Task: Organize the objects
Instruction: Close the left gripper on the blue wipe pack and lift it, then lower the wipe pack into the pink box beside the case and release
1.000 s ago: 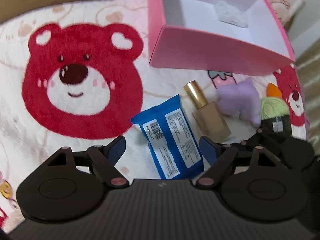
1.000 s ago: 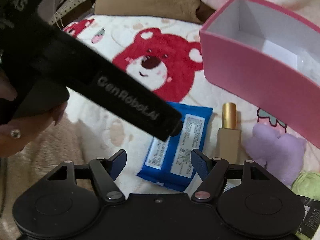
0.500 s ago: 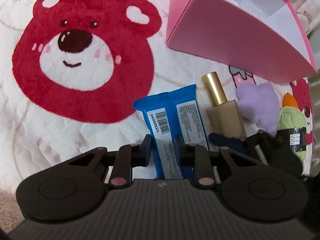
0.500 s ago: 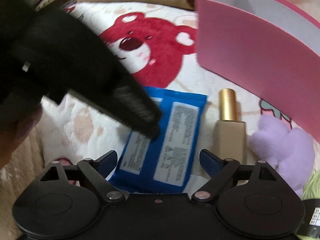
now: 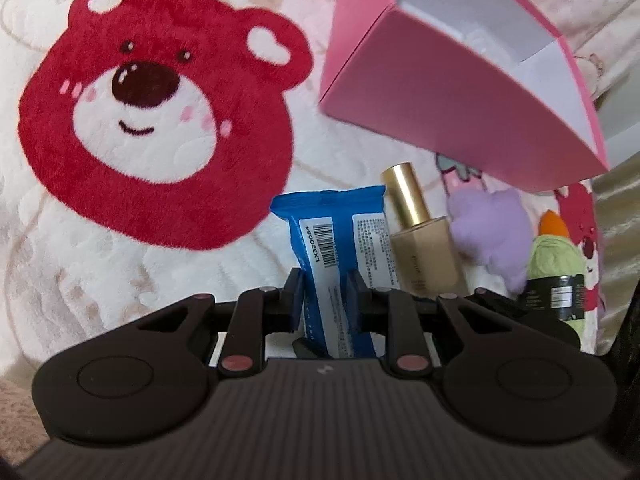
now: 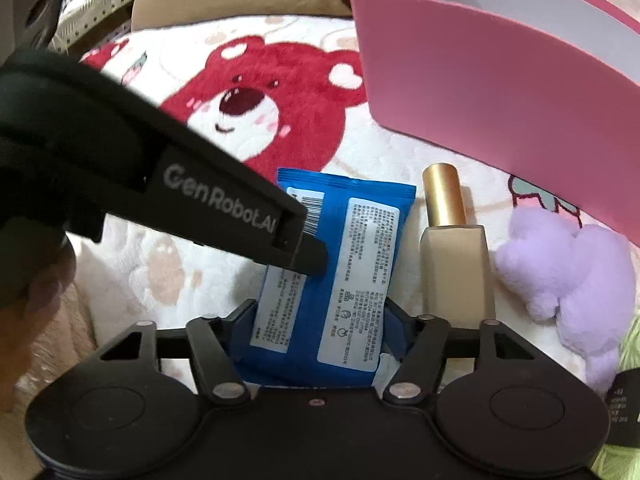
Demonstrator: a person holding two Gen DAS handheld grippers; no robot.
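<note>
A blue wipes packet (image 5: 340, 256) lies on the bear blanket, also in the right wrist view (image 6: 340, 276). My left gripper (image 5: 323, 294) is shut on its left long edge, pinching a narrow strip. My right gripper (image 6: 318, 320) has its jaws pressed against both sides of the packet's near end. A beige bottle with a gold cap (image 5: 420, 244) lies right of the packet, also in the right wrist view (image 6: 454, 264). The open pink box (image 5: 452, 92) stands behind, also in the right wrist view (image 6: 500, 92).
A purple plush (image 5: 494, 232) and a green yarn ball with a black label (image 5: 556, 272) lie right of the bottle. The big red bear print (image 5: 160, 120) fills the blanket's left. My left gripper's arm (image 6: 140, 168) crosses the right wrist view.
My left gripper moved down to the packet and shut on its edge. My right gripper moved forward and closed in around the packet's near end. The packet has tilted slightly.
</note>
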